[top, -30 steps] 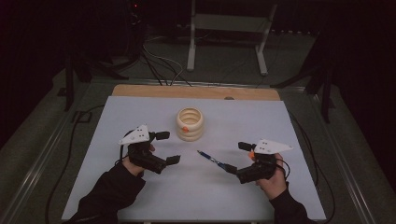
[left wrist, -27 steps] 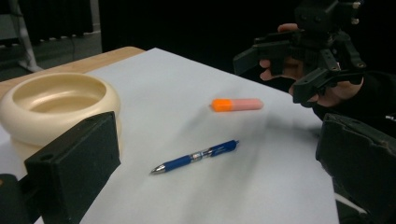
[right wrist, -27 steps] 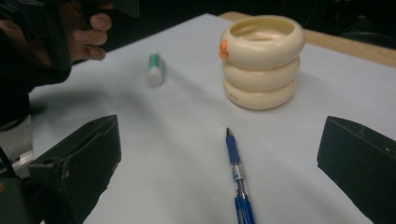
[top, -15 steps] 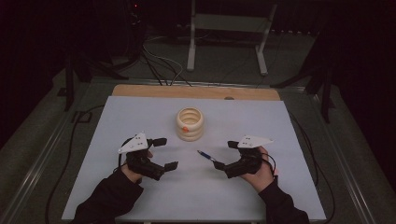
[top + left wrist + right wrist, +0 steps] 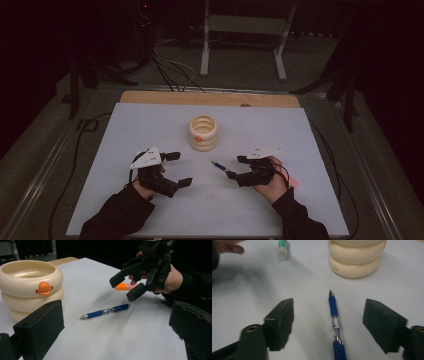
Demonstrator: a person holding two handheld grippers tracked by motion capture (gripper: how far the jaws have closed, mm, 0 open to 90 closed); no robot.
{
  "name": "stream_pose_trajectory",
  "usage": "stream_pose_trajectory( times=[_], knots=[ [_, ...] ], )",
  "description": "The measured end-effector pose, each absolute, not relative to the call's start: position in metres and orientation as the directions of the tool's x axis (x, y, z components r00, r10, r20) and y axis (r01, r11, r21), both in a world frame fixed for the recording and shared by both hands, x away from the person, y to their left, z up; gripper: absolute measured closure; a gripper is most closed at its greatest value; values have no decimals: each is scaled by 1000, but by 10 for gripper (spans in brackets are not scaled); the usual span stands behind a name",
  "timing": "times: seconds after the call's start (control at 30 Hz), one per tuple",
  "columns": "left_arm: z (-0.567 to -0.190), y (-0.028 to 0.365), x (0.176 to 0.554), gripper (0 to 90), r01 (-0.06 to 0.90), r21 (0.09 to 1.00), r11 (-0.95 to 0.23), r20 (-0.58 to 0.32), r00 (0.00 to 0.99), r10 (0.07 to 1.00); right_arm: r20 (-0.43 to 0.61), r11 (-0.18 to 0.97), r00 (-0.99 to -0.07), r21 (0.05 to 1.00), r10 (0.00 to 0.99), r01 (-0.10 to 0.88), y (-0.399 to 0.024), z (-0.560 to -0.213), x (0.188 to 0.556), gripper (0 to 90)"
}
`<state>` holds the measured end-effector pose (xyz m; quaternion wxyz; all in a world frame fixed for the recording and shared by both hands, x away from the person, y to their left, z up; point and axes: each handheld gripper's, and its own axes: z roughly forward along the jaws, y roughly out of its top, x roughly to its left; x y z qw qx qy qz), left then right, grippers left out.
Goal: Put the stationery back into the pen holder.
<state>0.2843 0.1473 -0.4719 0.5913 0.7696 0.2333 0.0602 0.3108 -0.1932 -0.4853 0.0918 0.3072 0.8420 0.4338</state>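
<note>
A dim lab or recording studio: white counter (image 5: 150, 125) on a bare floor, cables (image 5: 170, 67) trailing, a metal stand (image 5: 245, 30) behind

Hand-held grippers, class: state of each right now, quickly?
Left hand-held gripper: open, holding nothing.
Right hand-held gripper: open, jaws just closing around the blue pen, not gripping.

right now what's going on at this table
A person holds a gripper in each hand. The right gripper has its jaws either side of a blue pen lying on the white table; they have just been closing but don't touch it yet. The left gripper stands open nearby, beside a cream ringed holder.
</note>
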Motion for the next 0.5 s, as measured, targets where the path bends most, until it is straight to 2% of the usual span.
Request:
stream_pose_trajectory(
  times=[0.37,0.5],
  knots=[
    [-472,147,284,2,290,937,-192,-187,886,425,74,498,-786,736,614,459,-185,-499,319,358],
    [-472,148,286,2,303,935,-183,-203,883,424,64,519,-783,715,618,468,-183,-502,320,442]
  ],
)
